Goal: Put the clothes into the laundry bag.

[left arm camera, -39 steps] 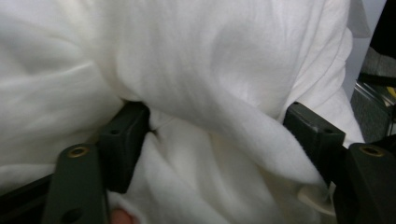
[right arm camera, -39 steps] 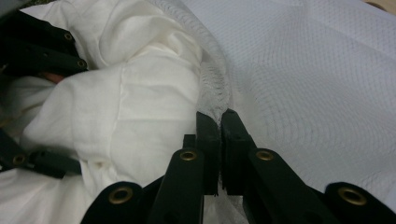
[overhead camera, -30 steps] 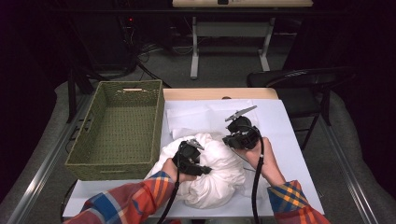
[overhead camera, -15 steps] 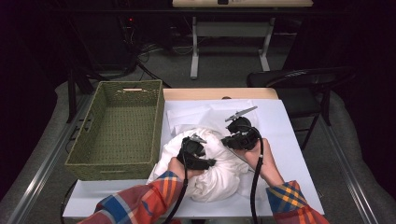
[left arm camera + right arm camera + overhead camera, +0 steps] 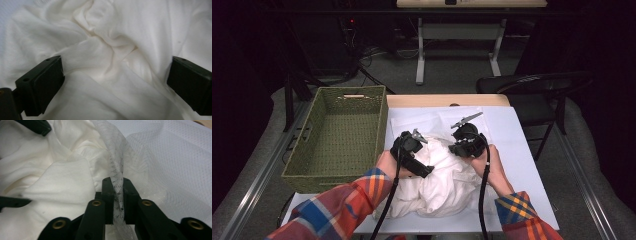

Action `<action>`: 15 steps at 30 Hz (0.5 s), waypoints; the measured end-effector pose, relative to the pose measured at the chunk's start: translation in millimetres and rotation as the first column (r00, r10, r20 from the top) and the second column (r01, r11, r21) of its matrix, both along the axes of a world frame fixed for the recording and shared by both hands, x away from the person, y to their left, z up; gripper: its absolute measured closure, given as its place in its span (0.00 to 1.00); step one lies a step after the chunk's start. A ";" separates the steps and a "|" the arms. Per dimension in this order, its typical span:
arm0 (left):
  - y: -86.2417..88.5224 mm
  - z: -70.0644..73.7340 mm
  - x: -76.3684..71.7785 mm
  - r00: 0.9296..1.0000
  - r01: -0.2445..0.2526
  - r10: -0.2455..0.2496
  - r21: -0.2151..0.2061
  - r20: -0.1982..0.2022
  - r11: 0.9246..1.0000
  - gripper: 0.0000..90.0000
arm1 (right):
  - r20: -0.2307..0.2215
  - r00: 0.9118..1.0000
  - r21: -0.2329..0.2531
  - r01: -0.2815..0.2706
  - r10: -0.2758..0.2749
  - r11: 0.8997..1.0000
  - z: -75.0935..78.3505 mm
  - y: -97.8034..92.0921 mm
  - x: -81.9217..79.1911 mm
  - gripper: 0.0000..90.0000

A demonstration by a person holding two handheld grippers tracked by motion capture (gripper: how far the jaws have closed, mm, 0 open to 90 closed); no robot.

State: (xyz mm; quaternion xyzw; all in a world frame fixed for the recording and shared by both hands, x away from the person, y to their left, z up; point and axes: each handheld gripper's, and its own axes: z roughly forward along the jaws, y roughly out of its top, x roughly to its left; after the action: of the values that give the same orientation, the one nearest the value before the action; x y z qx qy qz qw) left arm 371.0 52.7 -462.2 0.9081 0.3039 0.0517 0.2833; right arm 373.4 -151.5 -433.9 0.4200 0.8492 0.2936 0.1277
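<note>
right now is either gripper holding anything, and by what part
The right gripper is shut on a gathered edge of the sheer white mesh bag. The left gripper is open over the crumpled white cloth, holding nothing.

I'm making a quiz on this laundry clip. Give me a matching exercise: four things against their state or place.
Things:
1. left claw
2. right claw
3. wicker basket
4. white garment

States:
a. shut on mesh fabric
b. crumpled on the table
c. open over white cloth
d. nothing inside, at the table's left

Pairs: 1-c, 2-a, 3-d, 4-b
</note>
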 end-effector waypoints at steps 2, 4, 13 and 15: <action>-2.3 -13.6 9.4 0.998 0.000 -0.002 -0.021 -0.068 1.000 0.01 | -0.003 1.000 0.005 -0.004 0.004 1.000 0.8 0.1 -0.7 0.97; -3.2 -24.6 16.3 0.991 0.011 -0.017 -0.042 -0.131 0.999 0.07 | -0.003 1.000 0.008 -0.014 0.014 1.000 1.2 1.0 -1.7 0.98; -2.2 -27.2 3.5 0.991 0.022 -0.040 -0.135 -0.132 0.991 0.72 | 0.006 1.000 0.030 -0.001 0.000 1.000 1.2 -4.3 -1.9 0.98; -3.7 -22.2 -4.0 0.992 0.047 -0.063 -0.145 -0.106 0.988 0.73 | 0.016 1.000 0.034 0.004 -0.004 0.999 2.0 -3.7 -1.9 0.98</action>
State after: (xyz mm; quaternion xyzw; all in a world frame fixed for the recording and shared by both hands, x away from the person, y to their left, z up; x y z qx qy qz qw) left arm 367.0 49.0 -484.4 0.8952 0.2968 -0.0282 0.3312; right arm 371.6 -155.1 -431.9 0.4213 0.8422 0.3111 0.1281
